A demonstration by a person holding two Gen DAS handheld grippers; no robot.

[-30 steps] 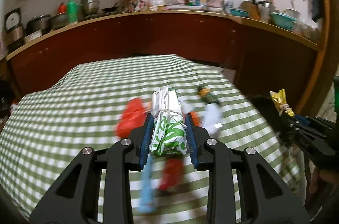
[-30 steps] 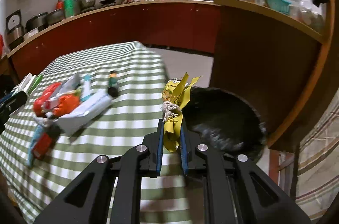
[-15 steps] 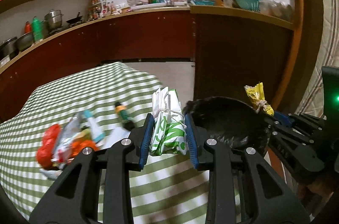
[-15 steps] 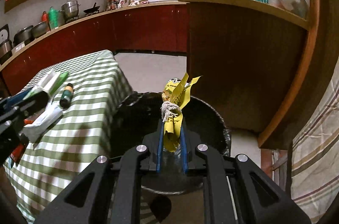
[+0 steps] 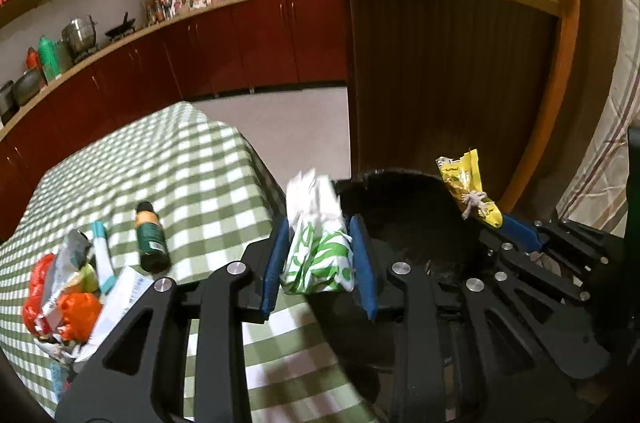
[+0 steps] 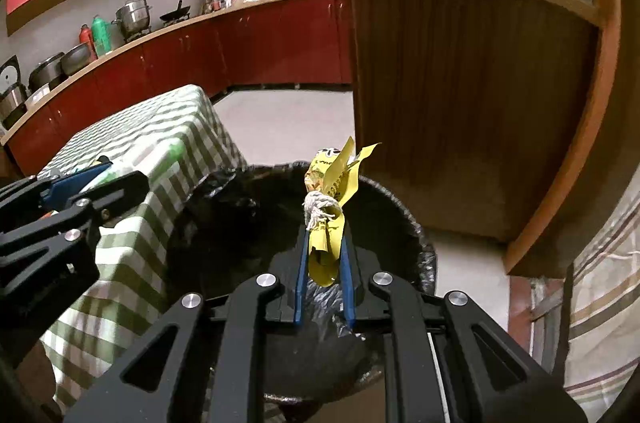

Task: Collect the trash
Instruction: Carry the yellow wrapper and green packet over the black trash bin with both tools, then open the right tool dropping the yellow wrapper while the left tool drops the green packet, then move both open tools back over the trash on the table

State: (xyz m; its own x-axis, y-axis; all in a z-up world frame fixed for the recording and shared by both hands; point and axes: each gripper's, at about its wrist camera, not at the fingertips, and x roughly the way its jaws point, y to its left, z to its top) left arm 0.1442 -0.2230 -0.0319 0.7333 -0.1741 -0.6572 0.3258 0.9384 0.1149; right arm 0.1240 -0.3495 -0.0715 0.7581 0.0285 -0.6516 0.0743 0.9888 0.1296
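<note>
Clamping a white-and-green packet (image 5: pixel 318 255) between its blue pads (image 5: pixel 274 265), the left gripper (image 5: pixel 320 263) hangs at the table's edge, with the packet's top leaning toward the black bin (image 5: pixel 404 207) just beyond. The packet stands roughly upright, bulging a little past both pads.

On the right, the right gripper (image 6: pixel 324 255) is closed narrow on a yellow wrapper (image 6: pixel 330 219) tied round with a knot of white string (image 6: pixel 318 209). It sits directly over the bin (image 6: pixel 240 223), whose mouth is lined with a black bag. In the left wrist view the same wrapper (image 5: pixel 466 189) shows at the bin's far right rim, held by the right gripper (image 5: pixel 516 235).

Behind the left gripper, on the green checked cloth (image 5: pixel 180 163), more trash lies near the table's left side: a dark bottle (image 5: pixel 150 243) on its side, a teal-and-white tube (image 5: pixel 100 251), a silver packet (image 5: pixel 66 265), an orange wad (image 5: pixel 78 315) and a red wrapper (image 5: pixel 34 287), bunched close together and partly overlapping. The bin stands on the floor right against the table's corner, beside a wooden counter (image 6: pixel 460 83).
</note>
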